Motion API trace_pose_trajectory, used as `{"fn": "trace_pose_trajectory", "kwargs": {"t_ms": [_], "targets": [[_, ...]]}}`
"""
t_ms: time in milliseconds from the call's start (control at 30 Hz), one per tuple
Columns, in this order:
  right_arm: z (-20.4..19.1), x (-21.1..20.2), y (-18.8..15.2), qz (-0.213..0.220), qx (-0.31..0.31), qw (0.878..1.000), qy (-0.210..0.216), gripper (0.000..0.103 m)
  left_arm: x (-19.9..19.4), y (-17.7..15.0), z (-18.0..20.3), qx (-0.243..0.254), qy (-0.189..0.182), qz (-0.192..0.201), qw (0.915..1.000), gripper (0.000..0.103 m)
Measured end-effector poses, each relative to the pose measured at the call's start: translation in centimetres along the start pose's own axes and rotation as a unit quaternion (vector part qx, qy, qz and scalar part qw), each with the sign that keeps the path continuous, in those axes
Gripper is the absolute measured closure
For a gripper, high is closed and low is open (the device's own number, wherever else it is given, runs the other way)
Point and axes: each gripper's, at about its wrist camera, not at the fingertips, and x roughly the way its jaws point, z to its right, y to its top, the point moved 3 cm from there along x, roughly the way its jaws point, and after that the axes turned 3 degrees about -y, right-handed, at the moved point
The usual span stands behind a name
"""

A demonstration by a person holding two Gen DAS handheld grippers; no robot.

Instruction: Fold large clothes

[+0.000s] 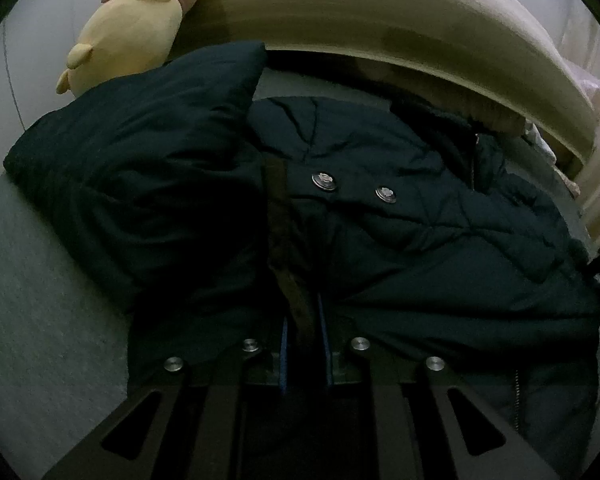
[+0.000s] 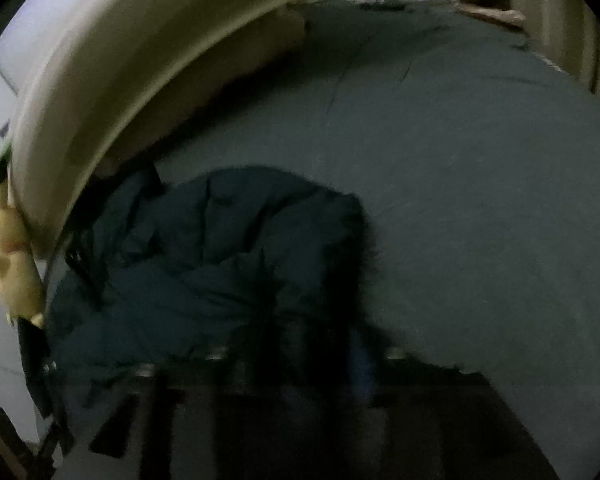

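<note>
Because the dark quilted jacket [image 1: 400, 216] lies bunched on the bed [image 1: 40, 280] with its brown-trimmed edge running straight ahead, the left gripper [image 1: 305, 340] is nearer, pinched shut on that trim. Jacket folds sit just ahead-left of the right gripper [image 2: 300, 360]; blur hides whether its jaws are open or closed.
</note>
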Motion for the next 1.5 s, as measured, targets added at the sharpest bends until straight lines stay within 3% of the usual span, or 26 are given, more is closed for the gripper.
{"fn": "trace_pose_trajectory", "kwargs": {"t_ms": [133, 267, 333, 367, 400, 467, 567, 633, 700, 733, 767, 800, 900, 1033, 1133, 1233, 1267, 1367, 1433, 1500], "targets": [[0.9, -3.8, -0.4, 0.028, 0.016, 0.999, 0.031, 0.014, 0.1, 0.0, 0.1, 0.002, 0.002, 0.001, 1.0000, 0.087], [1.0, -5.6, -2.7, 0.005, 0.017, 0.997, 0.081, 0.014, 0.2, 0.0, 0.2, 0.003, 0.005, 0.001, 1.0000, 0.087], [0.8, -4.7, -4.3, -0.019, 0.000, 0.996, 0.092, 0.020, 0.2, 0.0, 0.3, 0.006, 0.008, 0.001, 1.0000, 0.087], [0.7, -3.7, -5.0, -0.041, -0.016, 0.995, 0.090, 0.060, 0.2, 0.0, 0.3, 0.007, 0.008, 0.001, 0.9999, 0.087], [0.8, -2.6, -5.6, -0.063, -0.027, 0.995, 0.072, 0.072, 0.2, 0.0, 0.3, 0.007, 0.009, -0.001, 0.9999, 0.086], [0.2, -3.6, -5.6, -0.049, -0.027, 0.996, 0.067, 0.081, 0.1, 0.1, 0.4, 0.013, 0.012, -0.003, 0.9998, 0.086], [0.0, -5.6, -5.4, -0.016, -0.042, 0.998, 0.051, 0.082, 0.1, 0.1, 0.4, 0.020, 0.013, -0.002, 0.9997, 0.085], [0.5, -3.1, -6.5, -0.053, -0.056, 0.997, 0.012, 0.081, 0.2, 0.0, 0.4, 0.023, 0.017, 0.000, 0.9996, 0.085], [0.6, -3.5, -6.6, -0.041, -0.046, 0.998, 0.007, 0.069, 0.2, 0.1, 0.5, 0.029, 0.023, -0.002, 0.9993, 0.085], [0.5, -4.1, -6.5, -0.036, -0.038, 0.999, 0.009, 0.060, 0.2, 0.1, 0.5, 0.031, 0.021, -0.003, 0.9993, 0.085], [0.3, -4.9, -6.3, -0.026, -0.032, 0.999, 0.009, 0.022, 0.0, 0.2, 0.6, 0.035, 0.021, -0.003, 0.9992, 0.083], [0.2, -6.3, -6.2, -0.003, -0.030, 1.000, -0.005, 0.016, -0.2, 0.3, 0.6, 0.041, 0.025, -0.002, 0.9988, 0.077], [-1.5, -9.7, -5.6, 0.060, -0.050, 0.997, -0.026, 0.016, -1.1, 0.5, 0.3, 0.043, 0.026, -0.003, 0.9988, 0.045], [-5.2, -12.4, -6.0, 0.109, -0.078, 0.991, 0.021, 0.016, -5.2, 1.2, -0.5, 0.018, -0.030, 0.026, 0.9990, 0.034], [-7.4, -9.0, -7.6, 0.069, -0.111, 0.991, 0.033, 0.015, -8.5, 1.5, -2.6, -0.003, -0.066, 0.051, 0.9965, 0.024], [-6.1, -3.1, -9.0, -0.018, -0.098, 0.995, -0.019, 0.015, -10.7, 2.2, -7.3, -0.050, -0.084, 0.069, 0.9928, 0.024], [-5.9, -3.5, -9.2, 0.000, -0.095, 0.995, -0.018, 0.016, -11.1, 2.6, -9.7, -0.078, -0.086, 0.072, 0.9906, 0.024], [-6.5, -6.6, -9.3, 0.044, -0.080, 0.996, 0.013, 0.016, -11.7, 3.6, -17.2, -0.153, -0.080, 0.092, 0.9808, 0.022], [-6.5, -9.6, -10.3, 0.075, -0.087, 0.993, 0.029, 0.015, -11.2, 4.4, -22.6, -0.216, -0.063, 0.102, 0.9690, 0.022], [-7.3, -11.3, -11.8, 0.090, -0.103, 0.990, 0.036, 0.015, -9.8, 5.1, -28.3, -0.303, -0.066, 0.104, 0.9450, 0.022]]}}
